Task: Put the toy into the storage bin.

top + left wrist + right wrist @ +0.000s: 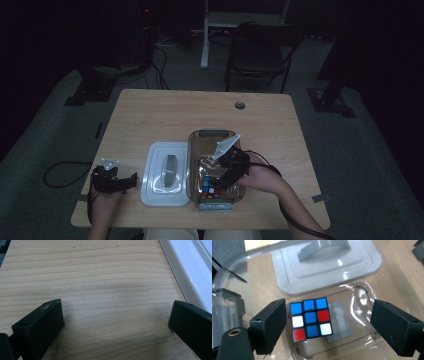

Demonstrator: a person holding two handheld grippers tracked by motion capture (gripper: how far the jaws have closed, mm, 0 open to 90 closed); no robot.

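A Rubik's cube, blue, white and red on top, lies in the near end of a clear glass container. My right gripper hangs open just over it. The cube sits beside the gripper's left jaw, well apart from the right one. The container's white lid lies flat on the table left of it. Left of the lid, my left gripper rests open on bare wood with nothing between its jaws.
The wooden table has a round cable hole near its far edge. A folding chair stands behind the table. A black cable loops on the floor at the left.
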